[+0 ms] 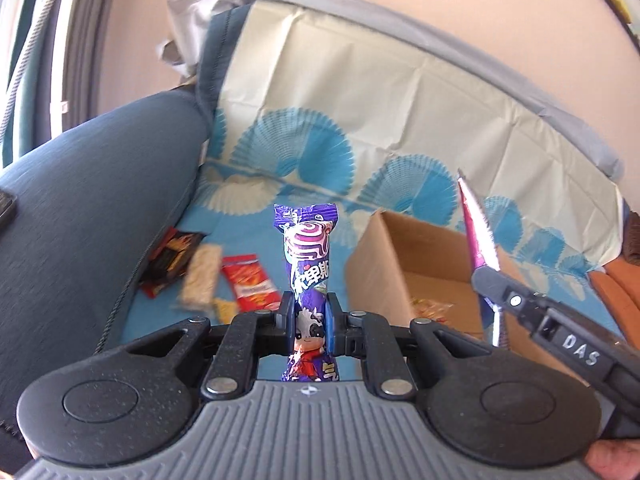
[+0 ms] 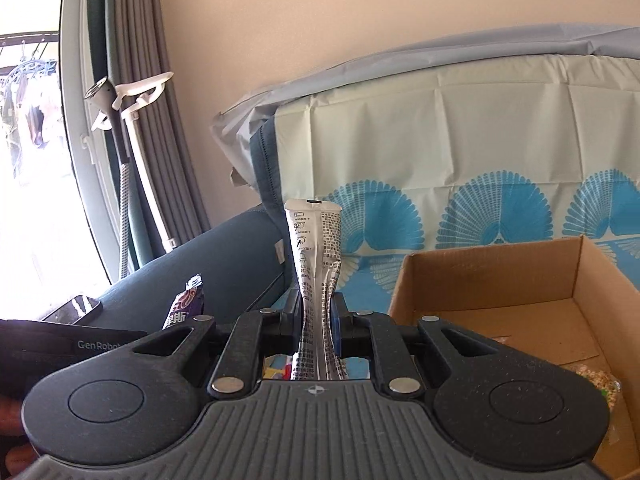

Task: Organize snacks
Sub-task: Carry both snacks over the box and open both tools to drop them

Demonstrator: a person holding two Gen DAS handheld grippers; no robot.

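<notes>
Purple candy wrapper (image 1: 306, 276) stands upright, pinched in the left tongs (image 1: 306, 312); loose snacks (image 1: 212, 276) lie blurred beyond. Rightward, the right tongs (image 2: 320, 316) clamp a silver packet (image 2: 316, 264) beside the cardboard box (image 2: 480, 276).

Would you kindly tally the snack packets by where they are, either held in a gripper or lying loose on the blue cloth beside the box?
Held in a gripper: 2, the purple candy packet and the pink-and-silver packet.
Loose on the blue cloth: 3, the dark packet, the beige bar and the red packet.
Total: 5
</notes>
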